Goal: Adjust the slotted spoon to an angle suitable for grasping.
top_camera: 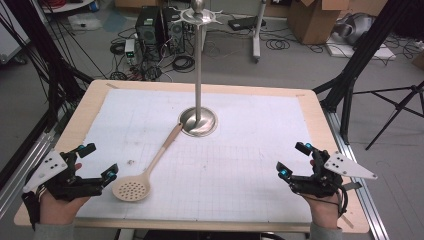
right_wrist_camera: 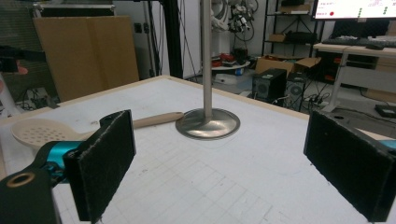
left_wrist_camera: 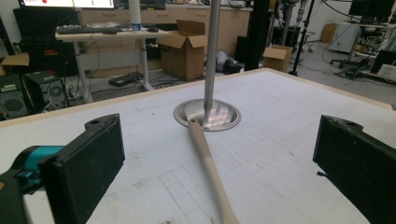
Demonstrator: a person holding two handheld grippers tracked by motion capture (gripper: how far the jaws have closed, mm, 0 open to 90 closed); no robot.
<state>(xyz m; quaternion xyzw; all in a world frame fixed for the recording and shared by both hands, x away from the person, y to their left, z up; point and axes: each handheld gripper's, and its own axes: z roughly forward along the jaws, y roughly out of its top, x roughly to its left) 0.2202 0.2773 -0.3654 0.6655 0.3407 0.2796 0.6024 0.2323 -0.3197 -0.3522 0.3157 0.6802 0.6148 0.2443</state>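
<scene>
The beige plastic slotted spoon [left_wrist_camera: 208, 172] runs off the bottom edge in the left gripper view, its perforated bowl cut away. In the right gripper view, the near black jaw covers its handle's middle. The tall steel stand [top_camera: 198, 65] loses its top at twelve o'clock.

black grippers, teal joints, grey sleeves
</scene>
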